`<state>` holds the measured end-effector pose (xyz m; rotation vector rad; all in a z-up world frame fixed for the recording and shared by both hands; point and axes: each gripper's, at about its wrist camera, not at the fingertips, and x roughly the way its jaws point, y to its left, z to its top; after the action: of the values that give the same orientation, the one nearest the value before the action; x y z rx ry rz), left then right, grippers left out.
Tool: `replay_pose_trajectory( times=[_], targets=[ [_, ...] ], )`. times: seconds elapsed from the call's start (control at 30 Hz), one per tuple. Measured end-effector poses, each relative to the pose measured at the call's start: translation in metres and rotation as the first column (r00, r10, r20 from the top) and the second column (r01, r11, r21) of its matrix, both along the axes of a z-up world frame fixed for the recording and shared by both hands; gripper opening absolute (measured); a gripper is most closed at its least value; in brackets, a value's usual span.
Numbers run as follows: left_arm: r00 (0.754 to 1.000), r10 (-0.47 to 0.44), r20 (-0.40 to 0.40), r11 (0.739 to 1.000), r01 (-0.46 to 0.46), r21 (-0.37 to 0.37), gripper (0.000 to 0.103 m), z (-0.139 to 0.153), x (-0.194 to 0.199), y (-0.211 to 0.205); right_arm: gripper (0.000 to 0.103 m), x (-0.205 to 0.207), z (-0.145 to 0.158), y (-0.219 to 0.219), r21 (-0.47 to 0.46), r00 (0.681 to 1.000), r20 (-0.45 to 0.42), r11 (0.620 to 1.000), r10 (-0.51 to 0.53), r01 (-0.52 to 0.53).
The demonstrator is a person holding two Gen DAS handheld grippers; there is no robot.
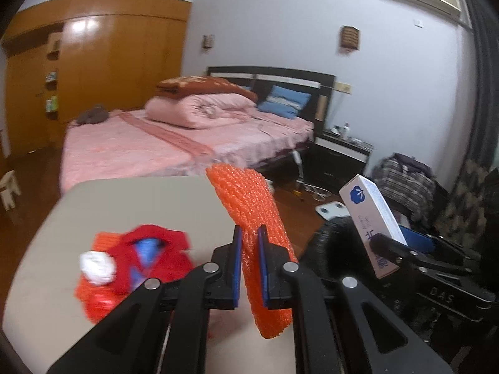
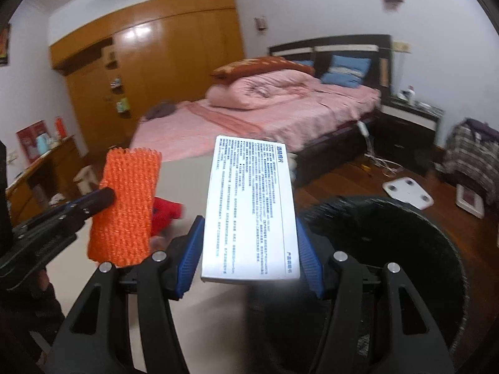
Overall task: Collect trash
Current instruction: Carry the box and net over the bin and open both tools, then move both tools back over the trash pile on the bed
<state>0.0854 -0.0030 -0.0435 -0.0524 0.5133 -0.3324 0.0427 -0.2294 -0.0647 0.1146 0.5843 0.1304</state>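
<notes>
Two pieces of trash held above the black bin

The left hand-held gripper point(image 1: 249, 261) pinches the orange mesh sleeve point(image 1: 254, 237); the right hand-held gripper point(image 2: 249, 252) clamps the white box point(image 2: 249, 215) beside the bin point(image 2: 405, 249). Released early, either could miss and land on the beige table point(image 1: 124, 199), where a red wrapper point(image 1: 137, 261) lies, in a bedroom with a pink bed point(image 1: 174, 143).

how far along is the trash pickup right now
Nothing visibly binned yet; the black bin interior is too dark to tell. In hand: the left gripper clamps the orange foam net, the right gripper clamps the white box. Left: dropping both, then the red wrapper pile on the table.
</notes>
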Motion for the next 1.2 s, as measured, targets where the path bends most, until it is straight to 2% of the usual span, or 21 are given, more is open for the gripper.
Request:
replay_pose_trajectory(
  times=[0.27, 0.5, 0.53, 0.57, 0.6, 0.63, 0.7, 0.8, 0.87, 0.93, 1.07, 1.2],
  targets=[
    [0.987, -0.161, -0.004, 0.987, 0.161, -0.01, 0.01, -0.004, 0.006, -0.071, 0.056, -0.017, -0.013, -0.06, -0.019, 0.988, -0.019, 0.988, -0.156, 0.155],
    [0.957, -0.287, -0.044, 0.958, 0.287, -0.021, 0.013, -0.013, 0.014, -0.126, 0.057, -0.029, -0.02, -0.104, -0.033, 0.961, -0.028, 0.961, -0.276, 0.275],
    [0.954, -0.296, -0.049, 0.955, 0.296, -0.015, 0.024, -0.016, 0.017, -0.13, 0.058, -0.03, -0.021, -0.109, -0.036, 0.956, -0.029, 0.956, -0.292, 0.291],
    [0.952, -0.301, -0.055, 0.954, 0.301, -0.011, 0.041, -0.018, 0.018, -0.133, 0.062, -0.031, -0.021, -0.112, -0.036, 0.953, -0.028, 0.953, -0.302, 0.301],
    [0.954, -0.295, -0.055, 0.955, 0.295, -0.011, 0.047, -0.02, 0.018, -0.133, 0.07, -0.031, -0.02, -0.113, -0.039, 0.949, -0.024, 0.949, -0.315, 0.314],
    [0.955, -0.29, -0.053, 0.957, 0.29, -0.013, 0.051, -0.021, 0.018, -0.131, 0.073, -0.03, -0.019, -0.113, -0.043, 0.945, -0.017, 0.945, -0.326, 0.325],
    [0.962, -0.266, -0.055, 0.964, 0.266, -0.002, 0.053, -0.023, 0.017, -0.124, 0.085, -0.03, -0.019, -0.112, -0.046, 0.944, -0.003, 0.943, -0.331, 0.33],
    [0.976, -0.213, -0.041, 0.977, 0.214, 0.012, 0.059, -0.024, 0.017, -0.106, 0.092, -0.028, -0.02, -0.105, -0.04, 0.95, 0.009, 0.95, -0.311, 0.311],
    [0.988, -0.152, -0.019, 0.988, 0.152, 0.036, 0.067, -0.024, 0.014, -0.086, 0.094, -0.025, -0.021, -0.092, -0.026, 0.959, 0.009, 0.959, -0.282, 0.282],
    [0.995, -0.097, -0.008, 0.994, 0.097, 0.056, 0.07, -0.026, 0.012, -0.065, 0.095, -0.019, -0.019, -0.076, -0.019, 0.969, 0.006, 0.969, -0.248, 0.248],
    [1.0, 0.027, 0.003, 0.994, -0.027, 0.103, 0.07, -0.033, 0.01, -0.013, 0.095, -0.005, -0.019, -0.03, -0.007, 0.989, 0.0, 0.989, -0.148, 0.148],
    [0.99, 0.14, -0.005, 0.982, -0.138, 0.127, 0.07, -0.041, 0.008, 0.035, 0.095, 0.007, -0.02, 0.015, 0.002, 0.999, -0.003, 0.999, -0.035, 0.035]
  ],
)
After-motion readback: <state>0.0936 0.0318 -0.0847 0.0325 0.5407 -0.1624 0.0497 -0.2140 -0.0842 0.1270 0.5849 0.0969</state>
